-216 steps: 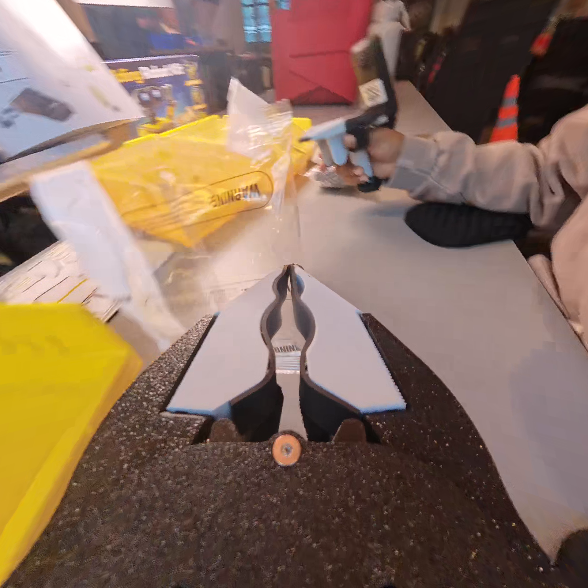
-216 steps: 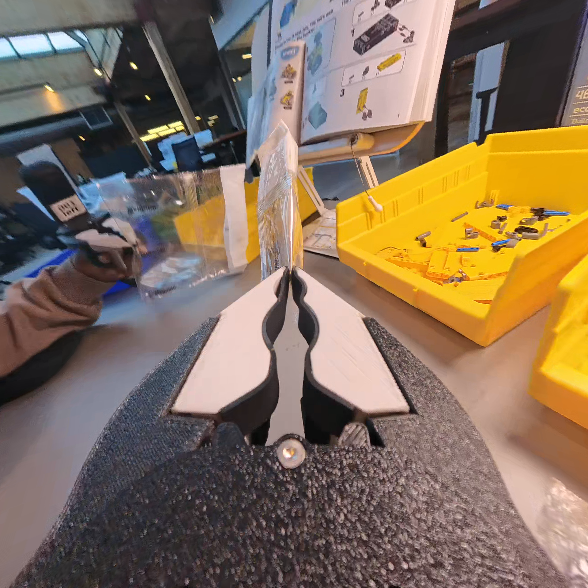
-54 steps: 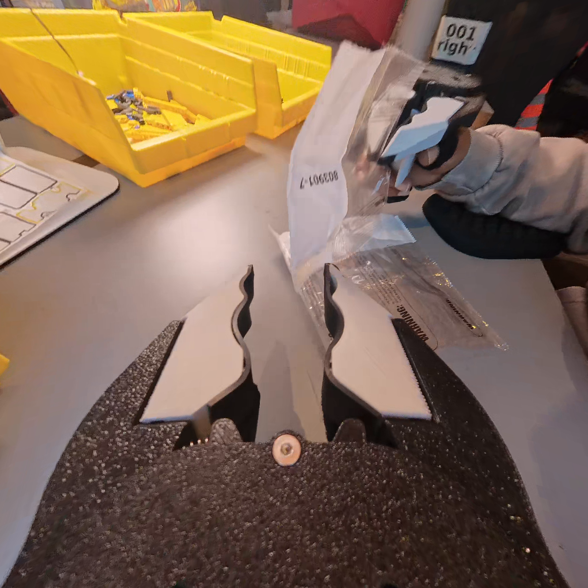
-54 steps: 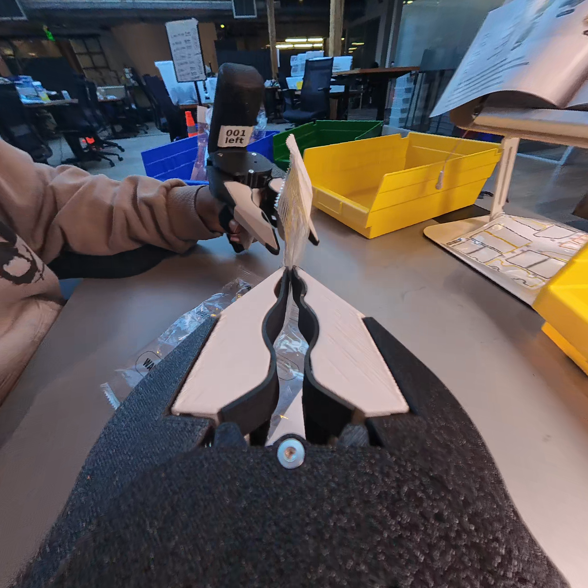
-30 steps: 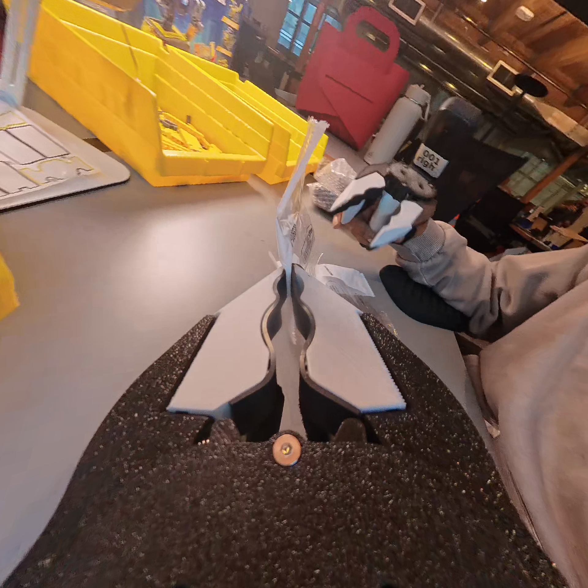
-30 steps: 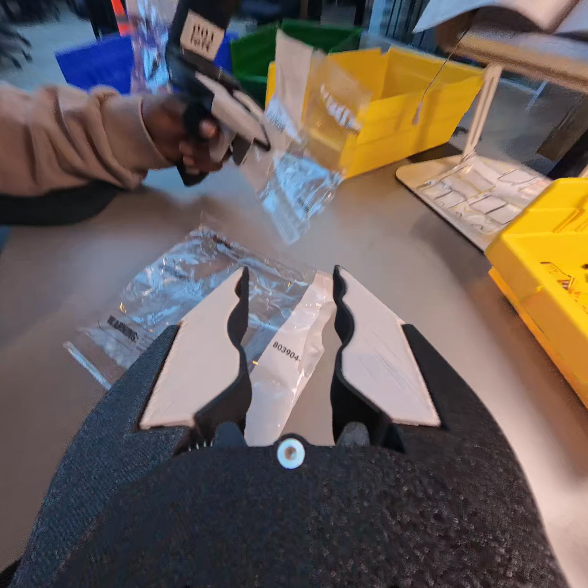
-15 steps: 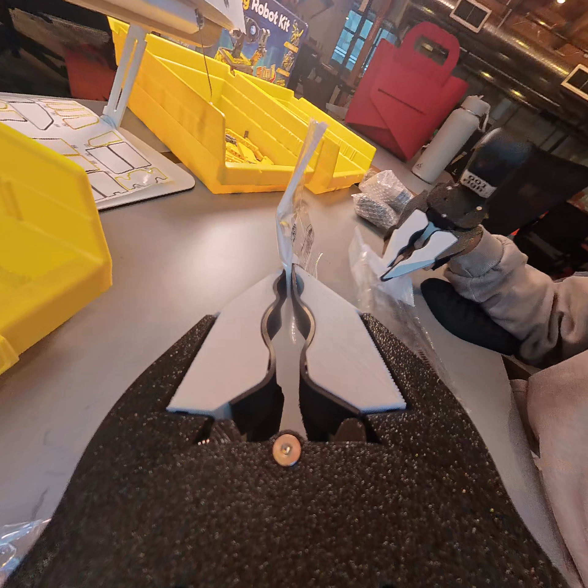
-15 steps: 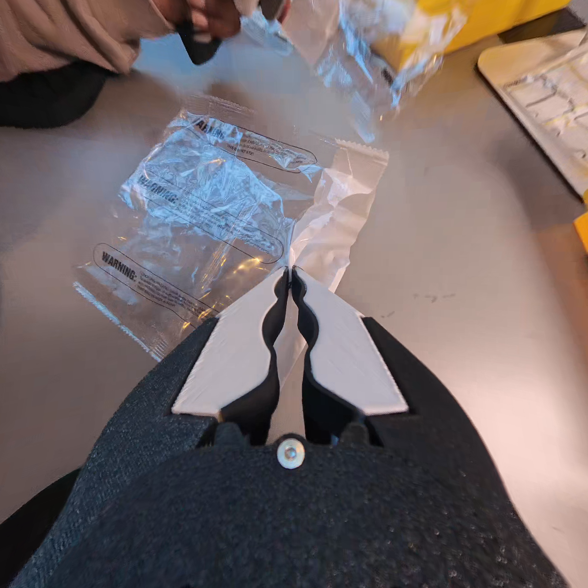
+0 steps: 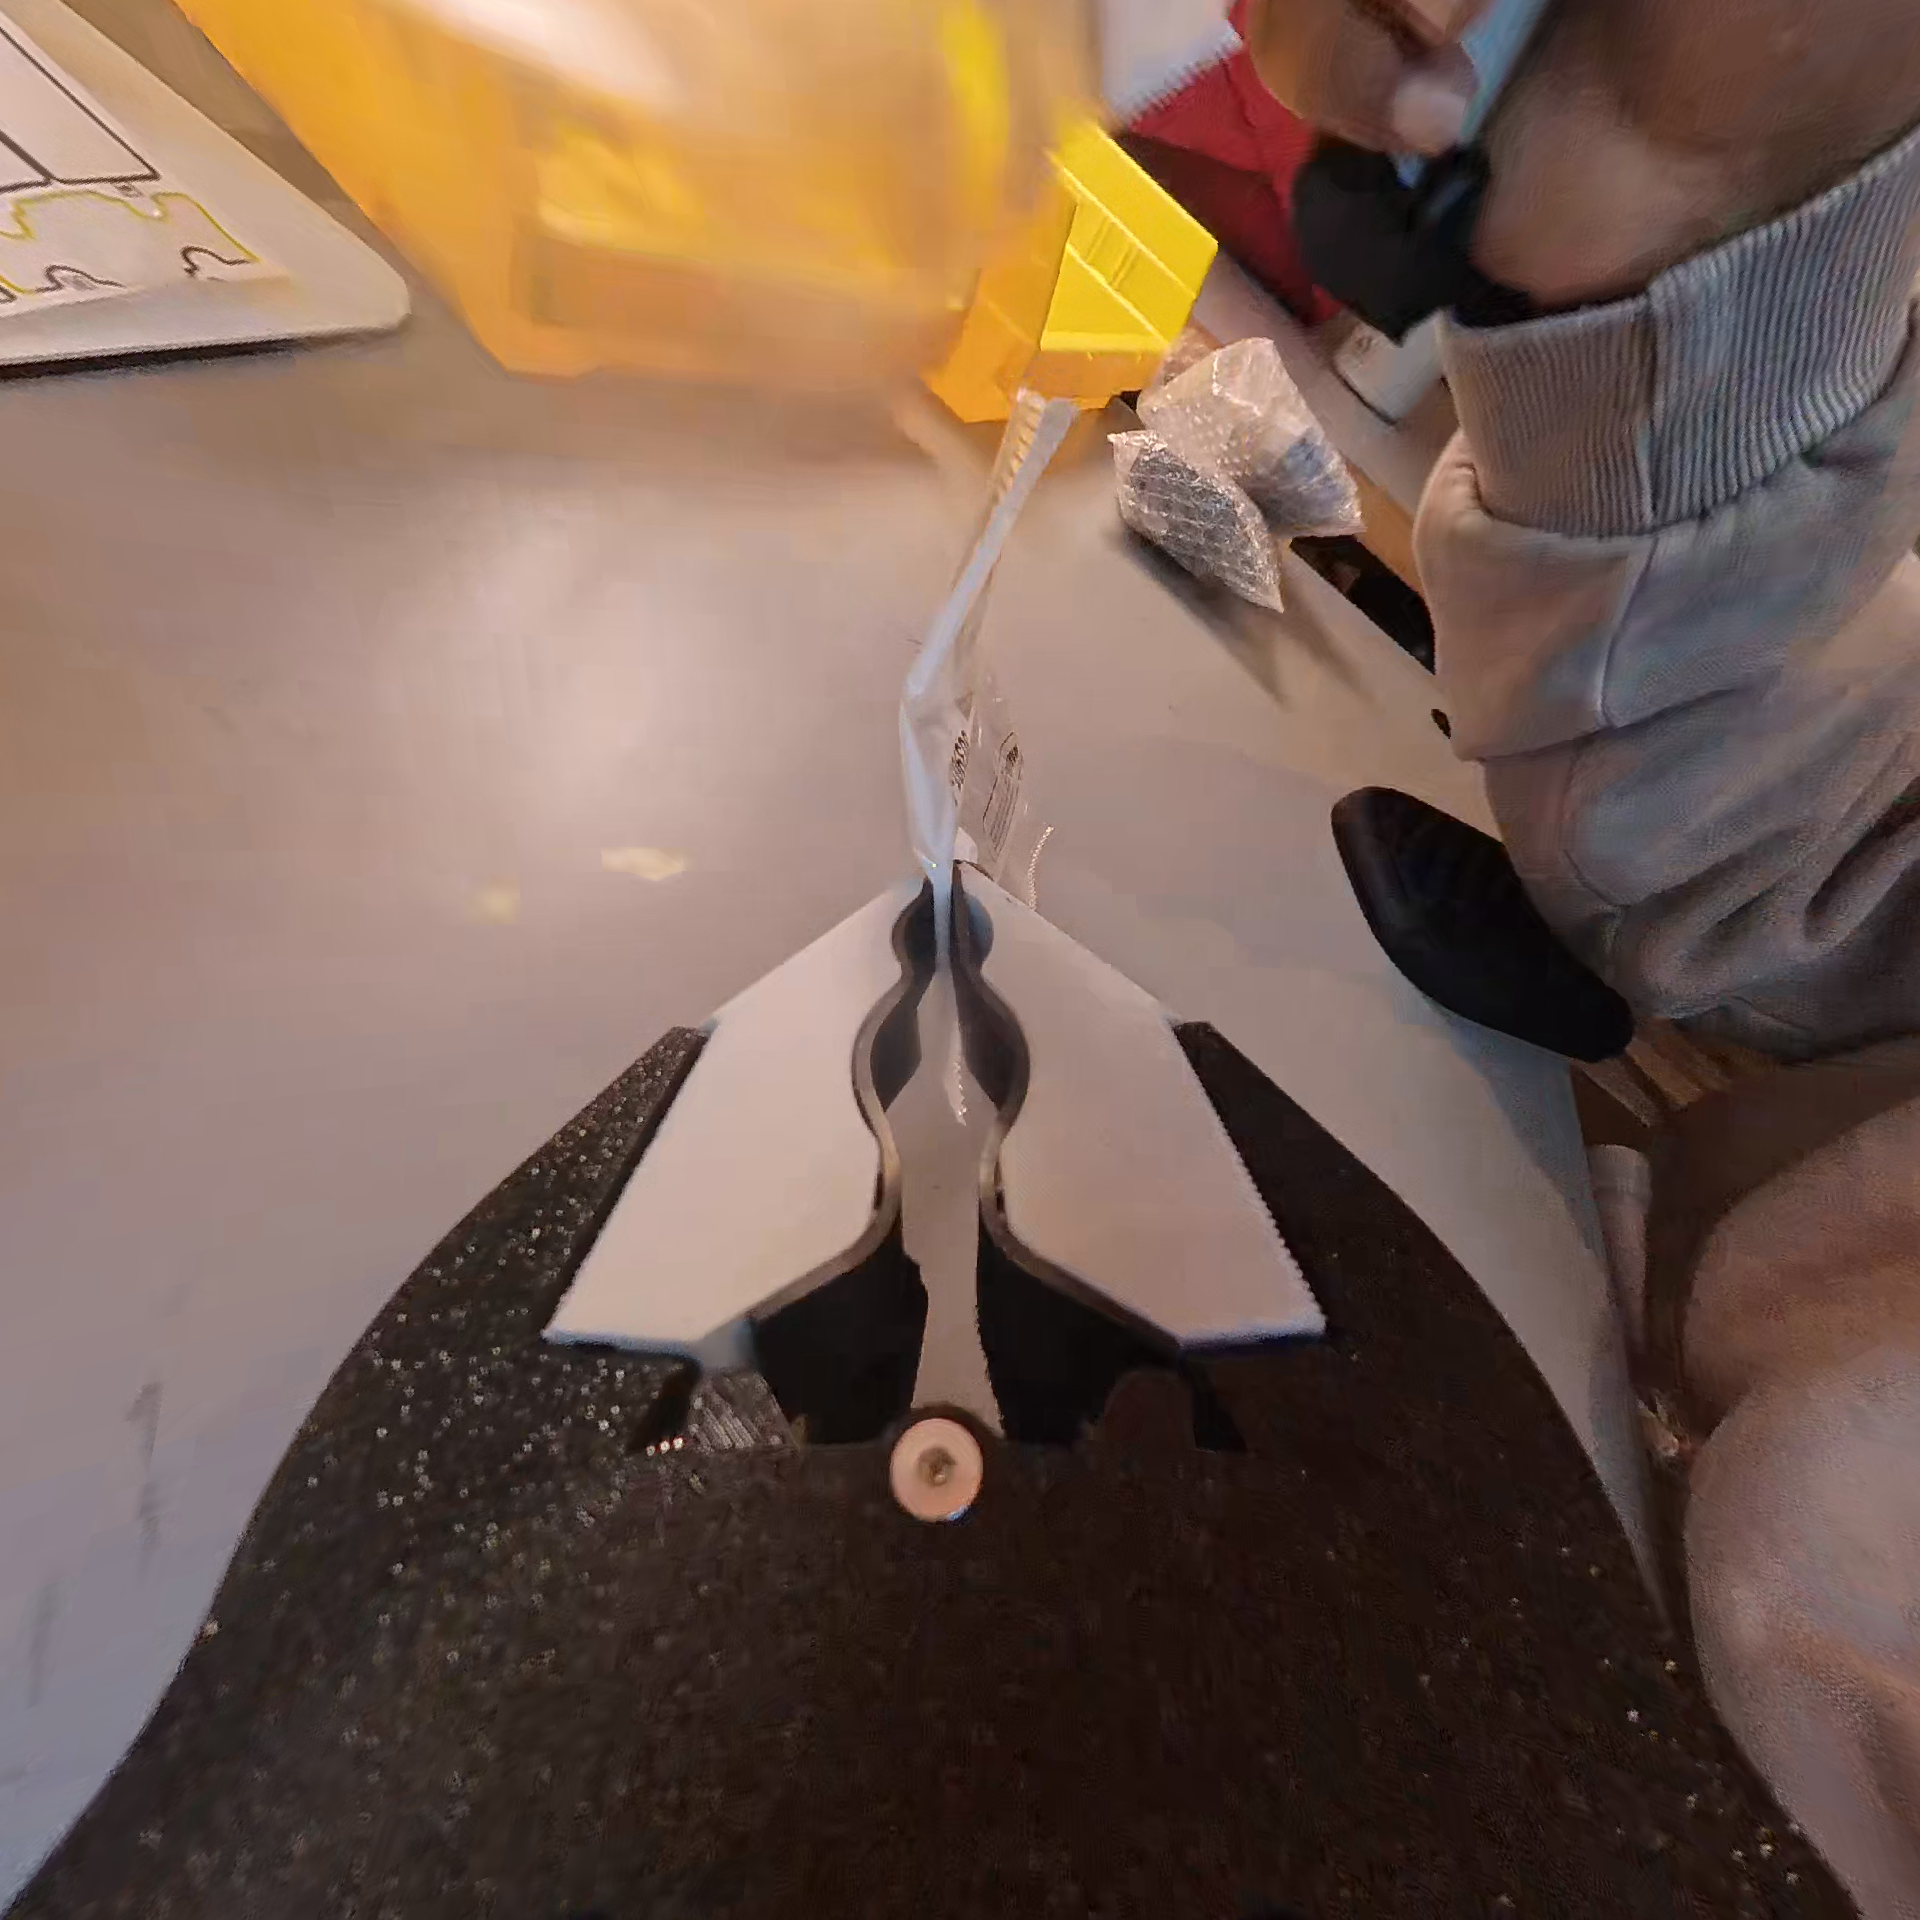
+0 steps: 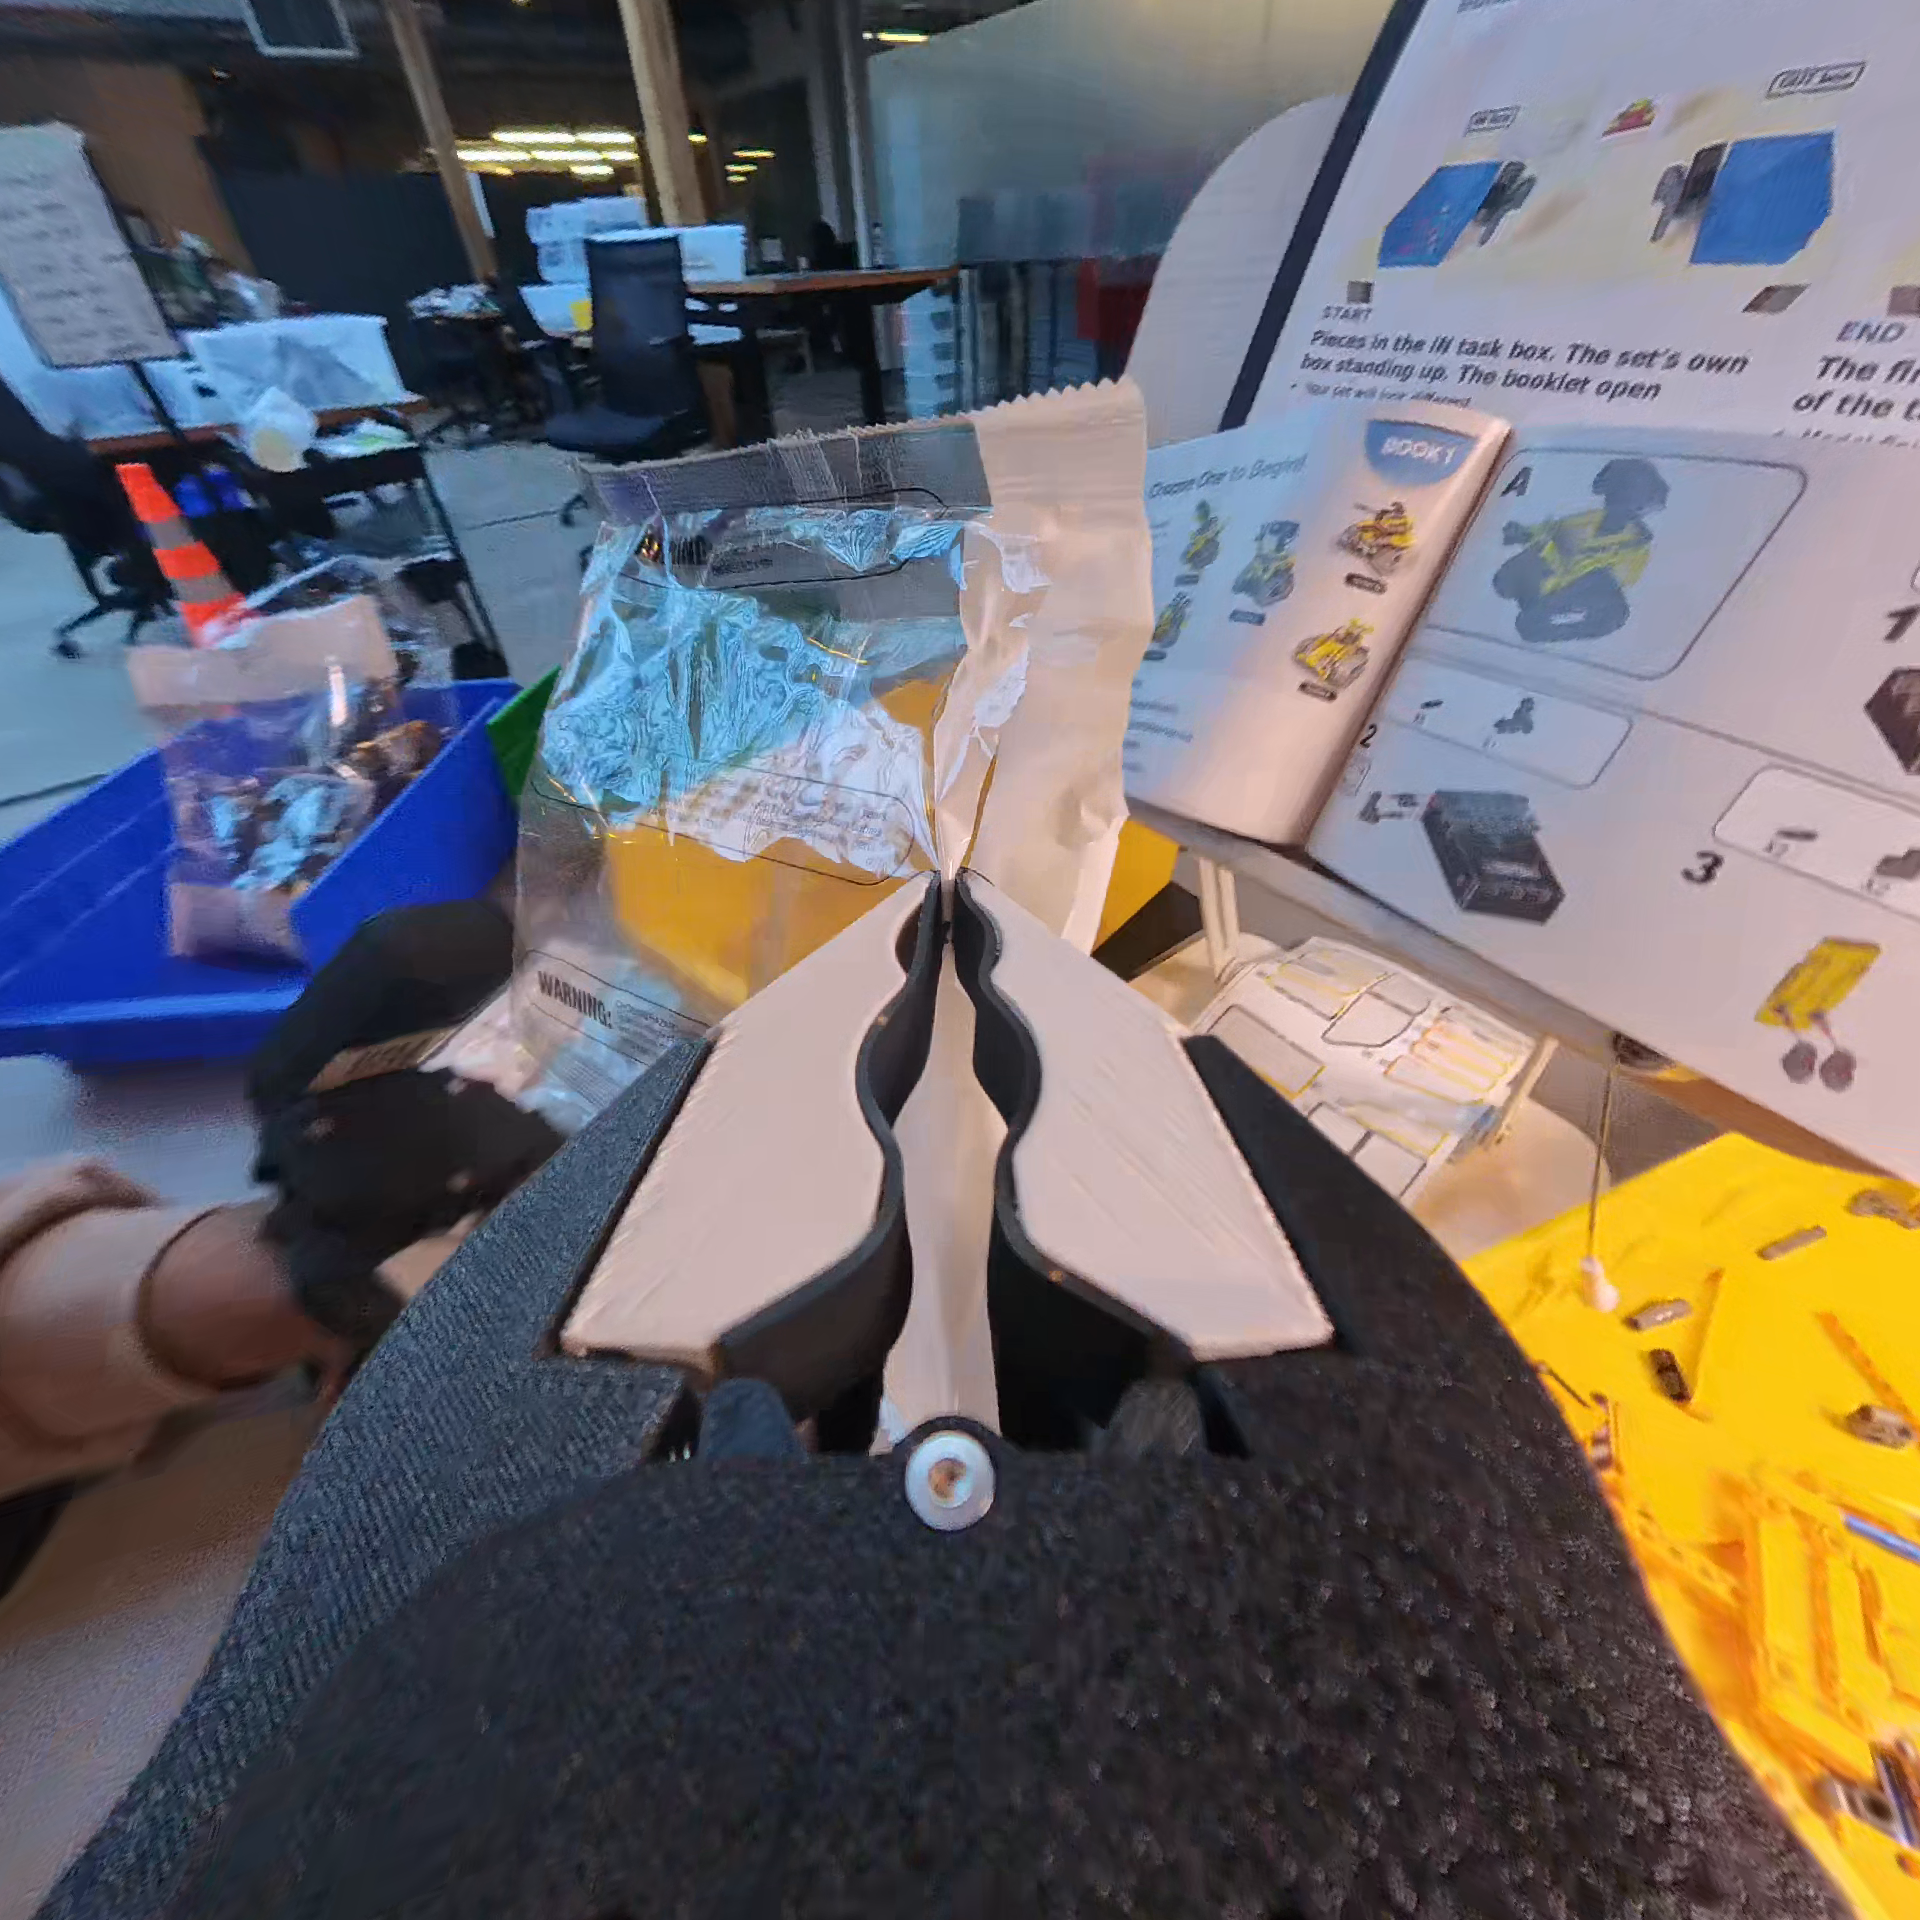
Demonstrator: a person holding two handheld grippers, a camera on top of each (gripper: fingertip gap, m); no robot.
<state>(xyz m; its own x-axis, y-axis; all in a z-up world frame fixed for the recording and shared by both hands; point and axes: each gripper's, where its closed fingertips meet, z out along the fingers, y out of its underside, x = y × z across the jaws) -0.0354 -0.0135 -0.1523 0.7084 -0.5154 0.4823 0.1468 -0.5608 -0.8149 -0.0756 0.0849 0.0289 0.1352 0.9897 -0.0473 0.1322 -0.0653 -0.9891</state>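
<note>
My left gripper (image 9: 940, 894) is shut on a thin clear plastic bag (image 9: 961, 717), seen edge-on and sticking up over the grey table (image 9: 416, 779). My right gripper (image 10: 948, 883) is shut on the lower edge of a crumpled, empty clear bag (image 10: 769, 675) with a white strip (image 10: 1060, 623), held upright in the air. The left gripper's black body (image 10: 395, 1122) and the hand holding it show low on the left in the right wrist view. A blurred bag (image 10: 270, 748) shows above it; I cannot tell if it is the left gripper's bag.
Yellow bins (image 9: 727, 187) stand at the back, and one with small pieces (image 10: 1714, 1403) is at the right. A blue bin (image 10: 156, 935), an open instruction booklet on a stand (image 10: 1558, 644), a white sheet (image 9: 156, 260), bubble-wrap packets (image 9: 1226, 468) and a person's sleeve (image 9: 1662, 520) are also here.
My right gripper has lifted the empty bag off the table and now holds it upright. My left gripper keeps its bag and has swung towards the right hand, view blurred.
</note>
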